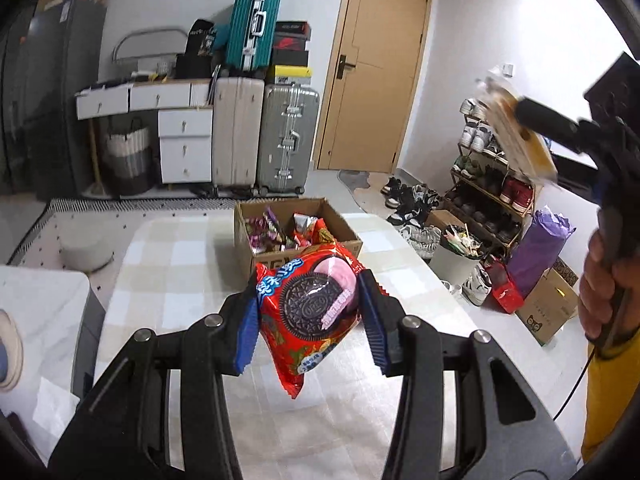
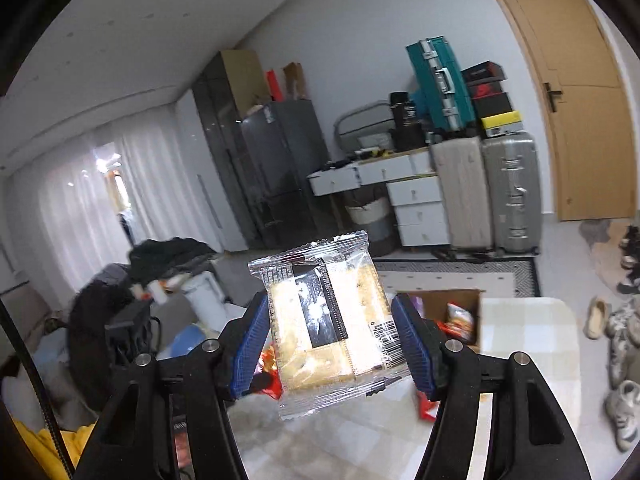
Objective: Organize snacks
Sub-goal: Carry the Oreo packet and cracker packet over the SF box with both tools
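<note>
My left gripper is shut on a red Oreo snack packet and holds it above the checked table, short of the open cardboard box that holds several snack packets. My right gripper is shut on a clear packet of yellow crackers, held high in the air. That packet also shows in the left wrist view at the upper right, well above the table. The box shows in the right wrist view behind the right finger.
Suitcases and white drawers stand against the far wall next to a wooden door. A shoe rack, a bin and boxes stand right of the table. A white stool stands at the left.
</note>
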Available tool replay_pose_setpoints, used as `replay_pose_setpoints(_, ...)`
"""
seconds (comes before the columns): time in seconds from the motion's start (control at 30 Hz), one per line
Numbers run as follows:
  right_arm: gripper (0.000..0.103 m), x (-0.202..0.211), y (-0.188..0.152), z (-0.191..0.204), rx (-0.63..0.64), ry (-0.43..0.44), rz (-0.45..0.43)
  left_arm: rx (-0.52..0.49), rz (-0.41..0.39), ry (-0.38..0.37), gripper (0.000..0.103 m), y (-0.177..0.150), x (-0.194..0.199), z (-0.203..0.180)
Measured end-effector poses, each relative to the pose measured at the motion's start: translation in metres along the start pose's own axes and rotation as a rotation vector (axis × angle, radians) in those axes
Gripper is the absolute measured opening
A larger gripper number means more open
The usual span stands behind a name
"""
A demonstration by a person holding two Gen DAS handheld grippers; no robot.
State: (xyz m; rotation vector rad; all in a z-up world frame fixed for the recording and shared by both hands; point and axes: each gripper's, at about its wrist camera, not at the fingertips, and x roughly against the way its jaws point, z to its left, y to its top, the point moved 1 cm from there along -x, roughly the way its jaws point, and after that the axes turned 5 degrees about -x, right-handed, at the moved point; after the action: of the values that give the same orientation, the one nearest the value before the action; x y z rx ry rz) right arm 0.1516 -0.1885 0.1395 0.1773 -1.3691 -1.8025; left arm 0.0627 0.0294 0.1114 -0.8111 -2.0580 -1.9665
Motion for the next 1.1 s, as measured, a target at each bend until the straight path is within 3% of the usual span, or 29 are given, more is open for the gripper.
replay_pose_setpoints(0.23,0.063,-0.022,0.003,-0.014,-0.016,0.011,0.014,-0.03,0.009,0.014,0.042,0.017,0.019,-0.006)
replay_pose_setpoints(0.53,0.063,-0.067,0.0,-0.055,-0.032,-0.013,0.054,-0.056,0.041,0.024,0.042,0.033,-0.028,-0.004)
replay_pose_setpoints(0.77,0.063,-0.104,0.023,-0.089,-0.037,-0.049,0.06,-0.068,0.075,0.02,0.042,0.062,-0.097,0.002)
replay_pose_setpoints(0.93,0.063,-0.14,0.036,-0.112,-0.046,-0.076,0.076,-0.097,0.089,0.087,0.042,0.084,-0.16,0.01)
replay_pose_setpoints(1.1,0.063,-0.195,0.043,-0.145,-0.061,-0.124,0.158,-0.084,0.133,0.064,0.042,0.099,-0.228,0.018)
